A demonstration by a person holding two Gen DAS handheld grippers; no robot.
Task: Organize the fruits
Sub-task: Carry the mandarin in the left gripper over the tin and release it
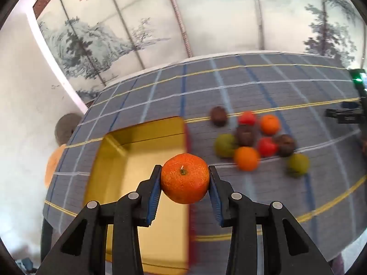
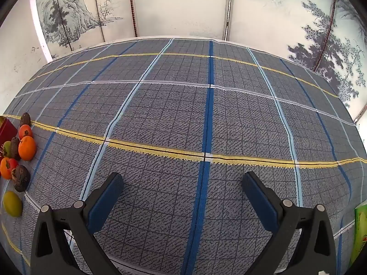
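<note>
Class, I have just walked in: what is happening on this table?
Someone is sorting fruit with two hand-held grippers. The left gripper is shut on an orange, held in the air above the edge of an open yellow box. The other fruits, orange, red, green and dark brown, sit in a cluster on the checked tablecloth beside the box. The right gripper is open, holds nothing and hovers over bare cloth.

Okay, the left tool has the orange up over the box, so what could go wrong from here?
The left tool pinches the round orange only at its sides, so it may slip out. It hangs near the yellow box's right wall and could drop outside. The blur suggests a fast swing that could bump the fruit pile.
</note>
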